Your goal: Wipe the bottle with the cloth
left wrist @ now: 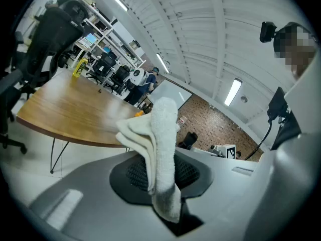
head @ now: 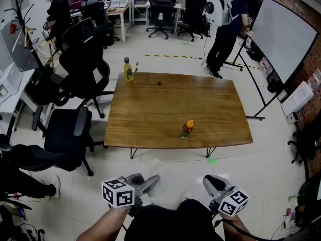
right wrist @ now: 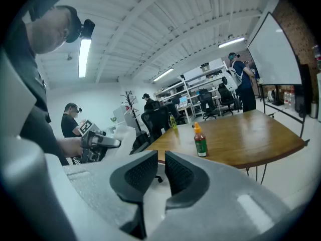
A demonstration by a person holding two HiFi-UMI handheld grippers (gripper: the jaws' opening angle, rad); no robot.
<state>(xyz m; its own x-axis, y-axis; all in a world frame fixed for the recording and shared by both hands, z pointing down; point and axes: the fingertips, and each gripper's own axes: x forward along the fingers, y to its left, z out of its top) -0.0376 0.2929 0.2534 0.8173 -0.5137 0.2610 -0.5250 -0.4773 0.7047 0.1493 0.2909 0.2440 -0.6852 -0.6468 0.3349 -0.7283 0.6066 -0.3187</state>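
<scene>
Upright on the bench [head: 150, 129], the orange-capped sauce bottle [head: 187, 129] stands near the front edge, long axis vertical, cap up.
Both tools are held off the bench's front edge, over the floor: the left hand-held gripper [left wrist: 161, 187] is clamped on a folded white cloth [left wrist: 160, 144] that sticks up from its jaws, while the right hand-held gripper [right wrist: 155, 177] has its jaws almost together, empty. A yellow bottle [head: 128, 70] stands at the bench's far left corner. Black office chairs [head: 67, 134] crowd the bench's left side; a whiteboard [head: 288, 39] leans off its right. The sauce bottle's label is too small to read.
</scene>
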